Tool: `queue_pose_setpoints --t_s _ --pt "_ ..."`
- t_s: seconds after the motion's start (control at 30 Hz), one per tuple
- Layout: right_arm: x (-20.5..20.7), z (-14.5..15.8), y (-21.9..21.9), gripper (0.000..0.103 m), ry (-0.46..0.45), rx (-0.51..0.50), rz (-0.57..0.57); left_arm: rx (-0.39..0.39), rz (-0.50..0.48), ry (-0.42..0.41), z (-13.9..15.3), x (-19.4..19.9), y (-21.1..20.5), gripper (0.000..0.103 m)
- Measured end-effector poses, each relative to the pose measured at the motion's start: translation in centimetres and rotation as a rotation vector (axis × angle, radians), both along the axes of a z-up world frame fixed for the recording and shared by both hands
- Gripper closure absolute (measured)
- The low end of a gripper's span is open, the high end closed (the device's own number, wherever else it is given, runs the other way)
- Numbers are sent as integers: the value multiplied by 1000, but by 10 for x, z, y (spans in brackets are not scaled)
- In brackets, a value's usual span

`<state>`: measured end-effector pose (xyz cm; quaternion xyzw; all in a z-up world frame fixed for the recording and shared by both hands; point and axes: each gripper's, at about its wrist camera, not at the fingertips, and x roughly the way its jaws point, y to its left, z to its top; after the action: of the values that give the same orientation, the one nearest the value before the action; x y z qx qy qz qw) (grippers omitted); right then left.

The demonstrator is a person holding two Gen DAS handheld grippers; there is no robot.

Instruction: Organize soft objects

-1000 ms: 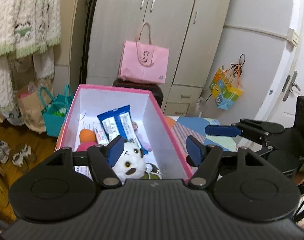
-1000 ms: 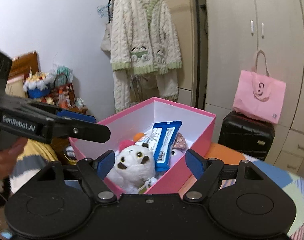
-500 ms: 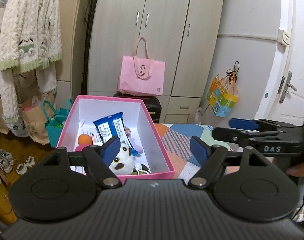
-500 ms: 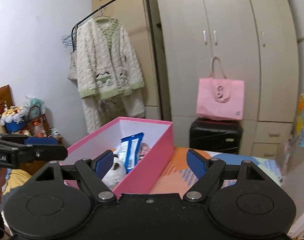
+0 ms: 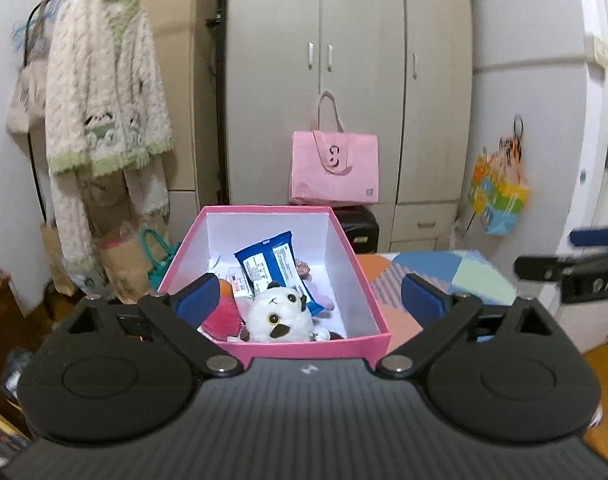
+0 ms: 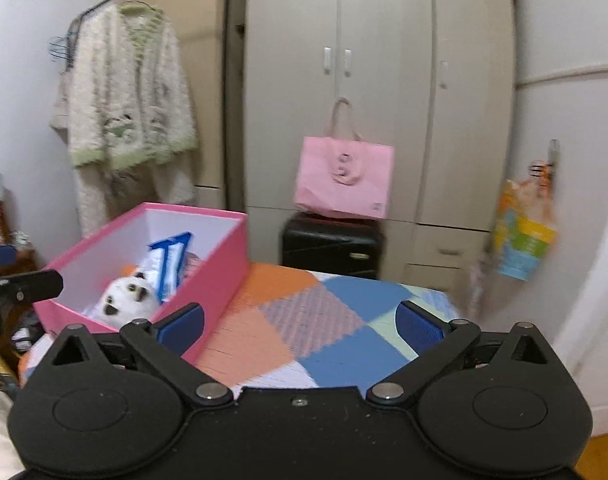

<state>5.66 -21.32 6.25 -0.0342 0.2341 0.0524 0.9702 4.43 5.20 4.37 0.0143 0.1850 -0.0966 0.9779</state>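
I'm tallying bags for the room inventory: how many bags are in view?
4: pink tote bag atop the black suitcase; colourful bag hanging at right; brown paper bag and teal bag under the hanging cardigan. More may be hidden.

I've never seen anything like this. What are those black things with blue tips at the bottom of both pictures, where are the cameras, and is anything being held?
There is no robot here. A person carries a hand-held gripper in each hand, and each has a wide-angle camera looking forward along its two fingers. One picture comes from the left hand-held gripper, the other from the right hand-held gripper. The blue tips are its finger pads. Both have just been opening, stand wide apart and hold nothing.

Ahead, on a patchwork cover, sits an open pink box. Inside lie a white plush toy, blue snack packets and something pink and fluffy. Behind are a wardrobe and a pink tote bag.
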Motion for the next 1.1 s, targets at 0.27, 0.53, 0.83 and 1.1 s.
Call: queue_pose_setpoints --t_s 0.27,0.53,0.83,1.1 --pt "-24 1 -15 0 53 112 9 12 77 45 -3 -3 -10 0" --pt "-36 -11 -4 0 83 47 3 31 61 62 -8 -20 -19 0" --pt "-40 -16 -8 0 67 45 -38 105 74 42 -12 -28 -40 0" --pt "-43 -19 -12 0 60 47 -83 75 118 42 -10 -23 -41 0"
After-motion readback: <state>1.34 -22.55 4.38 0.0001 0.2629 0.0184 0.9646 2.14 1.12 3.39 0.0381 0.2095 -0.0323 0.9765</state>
